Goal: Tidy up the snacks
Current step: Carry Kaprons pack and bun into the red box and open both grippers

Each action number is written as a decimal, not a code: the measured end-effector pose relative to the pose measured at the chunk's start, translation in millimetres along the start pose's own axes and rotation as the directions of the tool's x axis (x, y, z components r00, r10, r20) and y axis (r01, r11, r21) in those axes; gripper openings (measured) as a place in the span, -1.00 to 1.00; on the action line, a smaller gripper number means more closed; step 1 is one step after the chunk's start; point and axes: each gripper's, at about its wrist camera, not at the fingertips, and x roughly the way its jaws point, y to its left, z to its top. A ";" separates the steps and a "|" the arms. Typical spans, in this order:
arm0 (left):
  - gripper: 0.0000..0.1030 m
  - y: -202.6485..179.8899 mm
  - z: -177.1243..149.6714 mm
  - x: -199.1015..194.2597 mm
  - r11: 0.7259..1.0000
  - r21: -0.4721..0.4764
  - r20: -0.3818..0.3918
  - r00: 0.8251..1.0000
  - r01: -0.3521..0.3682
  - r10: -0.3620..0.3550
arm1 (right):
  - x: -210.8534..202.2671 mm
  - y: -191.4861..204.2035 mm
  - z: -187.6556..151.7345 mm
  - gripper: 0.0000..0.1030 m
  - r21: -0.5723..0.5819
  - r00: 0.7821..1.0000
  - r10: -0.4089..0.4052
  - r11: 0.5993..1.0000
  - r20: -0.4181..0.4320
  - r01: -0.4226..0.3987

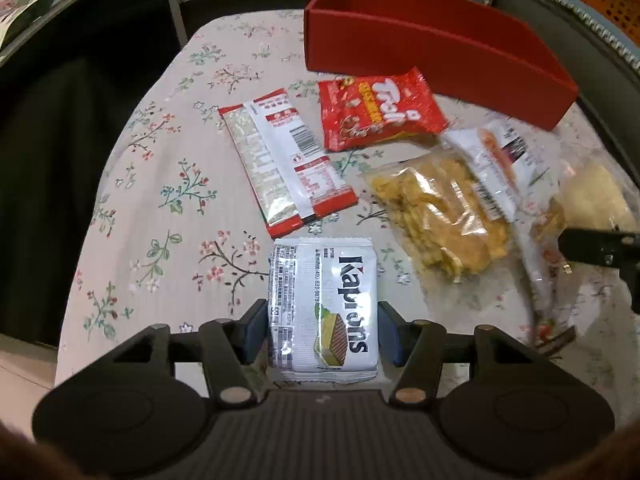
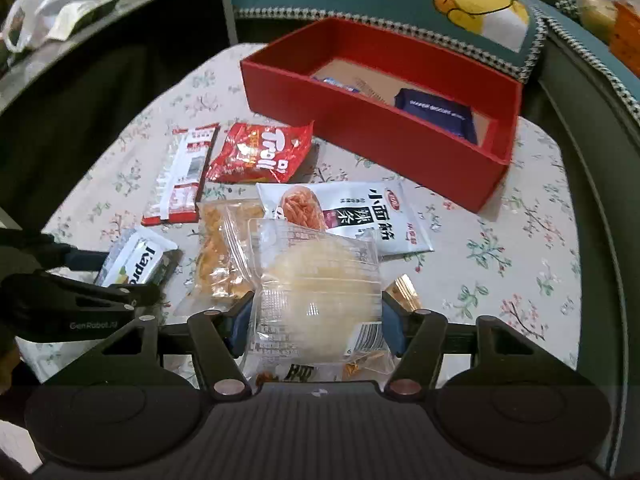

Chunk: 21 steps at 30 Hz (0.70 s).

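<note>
My left gripper (image 1: pixel 322 330) is shut on a white Kaprons wafer pack (image 1: pixel 326 304), also seen in the right wrist view (image 2: pixel 136 262). My right gripper (image 2: pixel 316 324) is shut on a clear-wrapped pale round bun (image 2: pixel 316 284). A red open box (image 2: pixel 384 136) stands at the back of the table, with a dark blue pack (image 2: pixel 436 110) and a smaller blue pack (image 2: pixel 334 82) inside. On the floral cloth lie a red Trolli bag (image 1: pixel 378 110), a long red-and-white pack (image 1: pixel 286 160), a clear bag of yellow chips (image 1: pixel 436 216) and a white spicy-strip bag (image 2: pixel 352 212).
The small table (image 1: pixel 168 216) has a floral cloth and drops off to dark floor at left. A teal sofa with a bear cushion (image 2: pixel 476 8) stands behind the box. A small gold-wrapped item (image 2: pixel 406 286) lies by my right finger.
</note>
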 end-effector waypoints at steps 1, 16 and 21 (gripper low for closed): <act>0.25 -1.0 -0.8 -6.6 1.000 -0.006 0.014 1.000 0.006 -0.006 | -5.1 -0.4 -2.2 0.33 0.006 1.000 -0.004 1.000 0.009 0.004; 0.25 -36.3 86.0 -41.9 0.993 -0.025 0.194 0.975 0.116 -0.109 | -18.4 -30.0 37.5 0.33 0.138 0.990 -0.062 0.989 0.124 0.045; 0.25 -51.0 130.2 -20.5 0.991 -0.027 0.222 0.968 0.128 -0.119 | 0.1 -45.3 68.5 0.33 0.168 0.987 -0.082 0.984 0.138 0.058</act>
